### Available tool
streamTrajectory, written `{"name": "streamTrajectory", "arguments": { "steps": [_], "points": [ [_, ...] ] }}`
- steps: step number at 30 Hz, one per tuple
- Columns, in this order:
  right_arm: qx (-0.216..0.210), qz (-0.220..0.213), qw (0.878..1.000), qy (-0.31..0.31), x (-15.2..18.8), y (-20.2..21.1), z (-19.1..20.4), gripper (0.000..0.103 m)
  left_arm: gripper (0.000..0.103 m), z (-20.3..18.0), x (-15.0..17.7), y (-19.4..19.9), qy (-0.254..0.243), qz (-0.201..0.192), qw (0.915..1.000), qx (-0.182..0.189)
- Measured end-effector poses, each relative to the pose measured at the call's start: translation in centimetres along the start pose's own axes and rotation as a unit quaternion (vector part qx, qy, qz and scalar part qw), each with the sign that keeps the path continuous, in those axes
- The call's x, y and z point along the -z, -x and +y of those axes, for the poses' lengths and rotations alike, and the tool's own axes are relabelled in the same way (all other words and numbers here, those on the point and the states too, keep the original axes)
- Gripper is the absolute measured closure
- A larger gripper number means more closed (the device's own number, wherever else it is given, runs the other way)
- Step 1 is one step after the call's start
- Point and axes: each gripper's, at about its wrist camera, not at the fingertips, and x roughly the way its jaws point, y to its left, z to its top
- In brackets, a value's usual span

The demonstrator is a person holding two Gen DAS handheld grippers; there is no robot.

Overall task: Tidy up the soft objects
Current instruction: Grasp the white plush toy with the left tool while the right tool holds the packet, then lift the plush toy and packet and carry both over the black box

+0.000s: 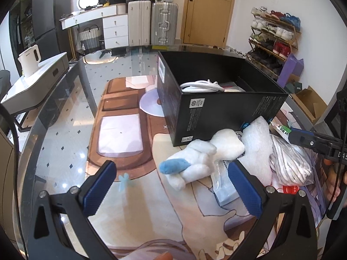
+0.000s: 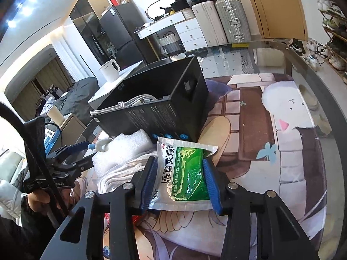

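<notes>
A white and blue plush toy [image 1: 195, 160] lies on the glass table in front of an open black box [image 1: 216, 99] that holds a white cable [image 1: 201, 85]. My left gripper [image 1: 171, 186] is open, its jaws to either side of the plush, just short of it. Beside the plush lie white foam wrap [image 1: 258, 138] and a bagged striped cloth [image 1: 290, 162]. My right gripper [image 2: 180, 184] is shut on a green and white medicine pouch [image 2: 186, 171], held above the cloth pile near the box [image 2: 164, 108]. The foam wrap shows in the right wrist view too [image 2: 121, 149].
A flat clear packet [image 1: 223, 186] lies under my left gripper's right finger. A red item [image 1: 290, 189] peeks out beneath the cloth bag. The round glass table [image 1: 65, 112] covers a patterned mat. A white kettle [image 1: 30, 60] stands on a side unit to the left.
</notes>
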Motion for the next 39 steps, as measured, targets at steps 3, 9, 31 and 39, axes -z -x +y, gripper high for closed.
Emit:
{"name": "streamTrajectory", "arguments": {
  "steps": [3, 9, 31, 39],
  "points": [
    [-0.005, 0.006, 1.000, -0.003, 0.1, -0.1, -0.2, 0.059, 0.000, 0.0, -0.3, -0.6, 0.002, 0.013, 0.9999, 0.004],
    [-0.016, 0.016, 1.000, -0.012, 0.2, -0.6, -0.4, 0.053, 0.000, 0.0, -0.5, -1.8, 0.009, 0.039, 0.9991, 0.012],
    [-0.005, 0.004, 1.000, 0.002, 0.6, -0.5, 0.1, 0.067, 0.060, -0.4, -0.7, -0.9, -0.002, 0.019, 0.9967, 0.079],
    [-0.006, -0.009, 1.000, 0.007, 0.4, 0.3, 0.2, 0.068, 0.061, 0.1, 0.1, 0.6, 0.006, 0.001, 0.9963, 0.086]
  ]
}}
